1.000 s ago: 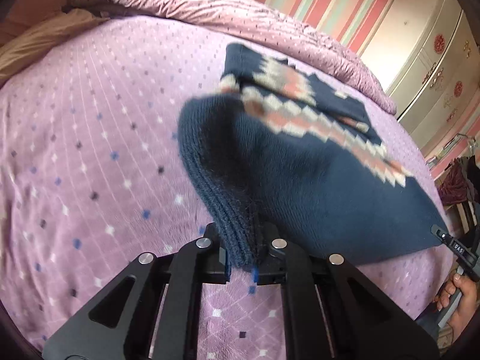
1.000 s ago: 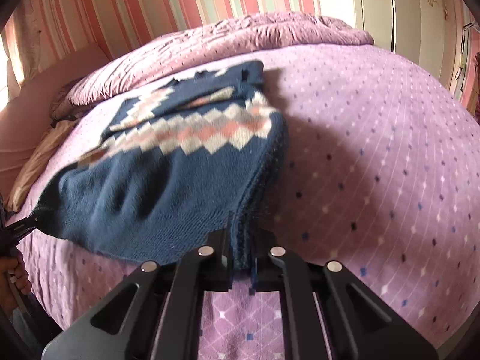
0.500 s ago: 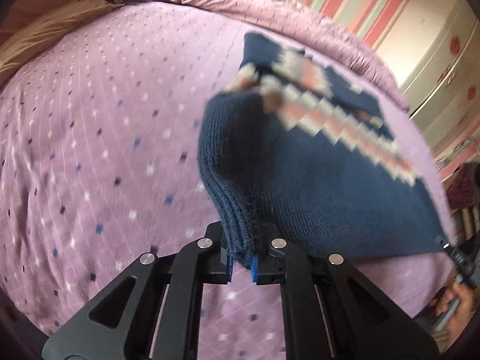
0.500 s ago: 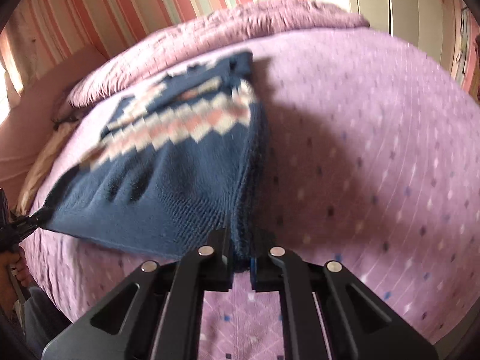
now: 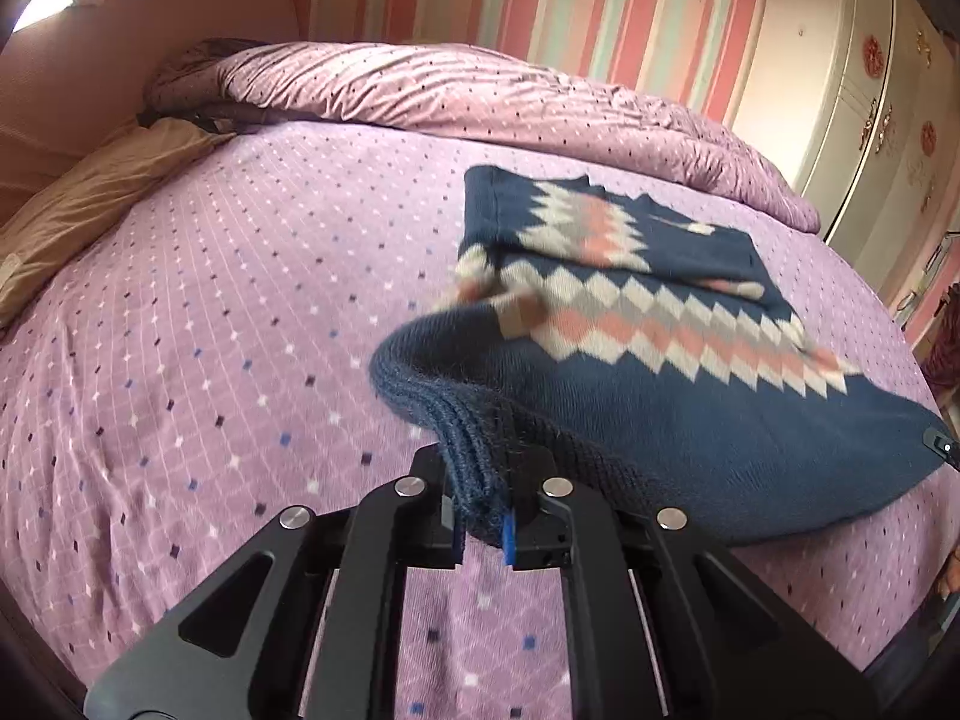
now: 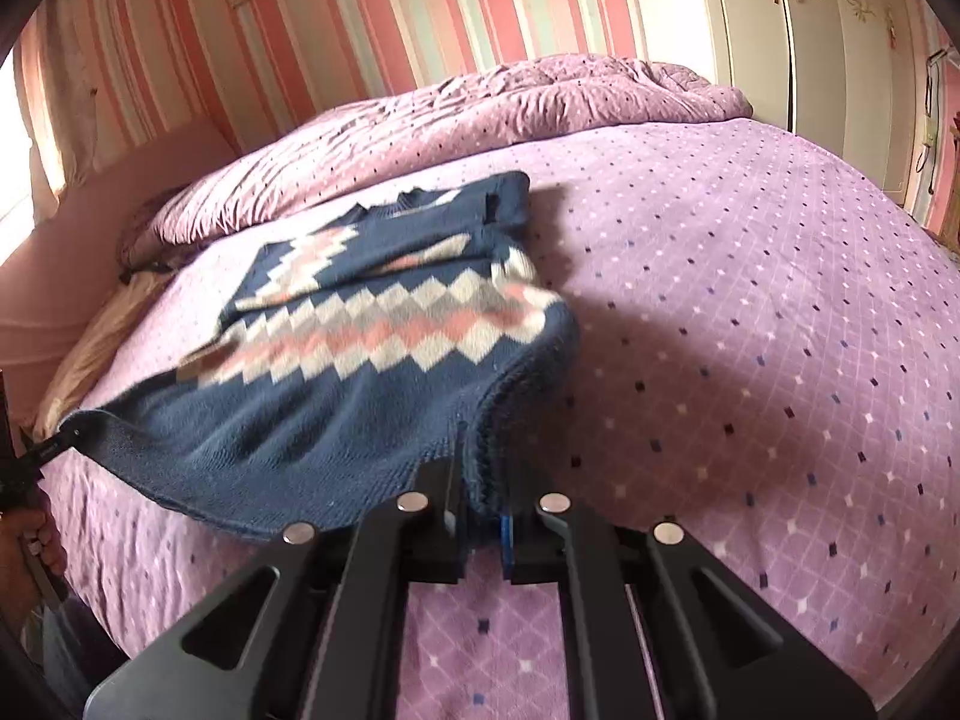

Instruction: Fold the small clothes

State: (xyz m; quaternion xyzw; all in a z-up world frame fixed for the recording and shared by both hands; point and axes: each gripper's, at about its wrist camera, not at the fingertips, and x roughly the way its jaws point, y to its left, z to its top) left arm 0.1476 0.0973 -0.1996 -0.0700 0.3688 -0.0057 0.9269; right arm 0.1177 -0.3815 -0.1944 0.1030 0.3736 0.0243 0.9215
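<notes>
A small navy knit sweater (image 5: 690,414) with a pink, white and grey diamond band lies on the purple bed; it also shows in the right wrist view (image 6: 336,372). Its sleeves are folded over the chest. My left gripper (image 5: 483,510) is shut on the ribbed hem at one lower corner. My right gripper (image 6: 480,510) is shut on the ribbed hem at the other lower corner. The hem is lifted off the bed and stretched between the two grippers, while the collar end rests on the bed. The right gripper's tip shows at the far corner in the left wrist view (image 5: 939,444).
The purple dotted bedspread (image 5: 210,330) covers the bed. A bunched purple quilt (image 5: 480,90) lies along the far side, and a tan pillow (image 5: 90,198) lies at the left. White wardrobe doors (image 6: 840,42) and a striped wall stand behind.
Both grippers have lifted the hem and carried it toward the collar end. The cameras now tilt up, showing more of the quilt, wall and wardrobe.
</notes>
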